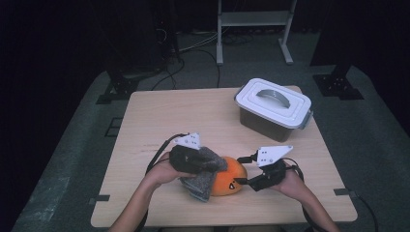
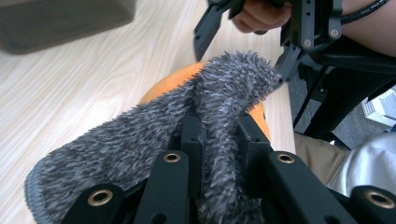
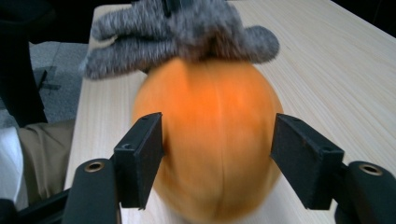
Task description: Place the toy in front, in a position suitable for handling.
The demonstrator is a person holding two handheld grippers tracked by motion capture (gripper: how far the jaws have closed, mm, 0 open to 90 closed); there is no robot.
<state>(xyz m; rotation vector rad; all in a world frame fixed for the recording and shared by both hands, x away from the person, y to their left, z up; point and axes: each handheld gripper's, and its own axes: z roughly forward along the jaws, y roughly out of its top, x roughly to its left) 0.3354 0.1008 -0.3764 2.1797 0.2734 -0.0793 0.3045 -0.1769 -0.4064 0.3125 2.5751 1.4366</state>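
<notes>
Right now our left gripper (image 2: pixel 219 140) is pinched tight on a fold of the grey cloth (image 2: pixel 140 140), which drapes over the top of the orange ball (image 3: pixel 210 140) near the table's (image 1: pixel 159 111) front edge. Our right gripper (image 3: pixel 217 158) stands wide, jaws either side of the ball; the left pad (image 3: pixel 140 158) looks about touching, the right one is just off, so no real grip yet. We read the step as wiping or wrapping the ball w/ the cloth. To do it well, we'd close the right jaws square across the ball's middle so it can't roll, then drag the cloth over it w/o letting the fold slip. Farther back, well apart, sits the lidded bin (image 1: pixel 273 108), shut.
</notes>
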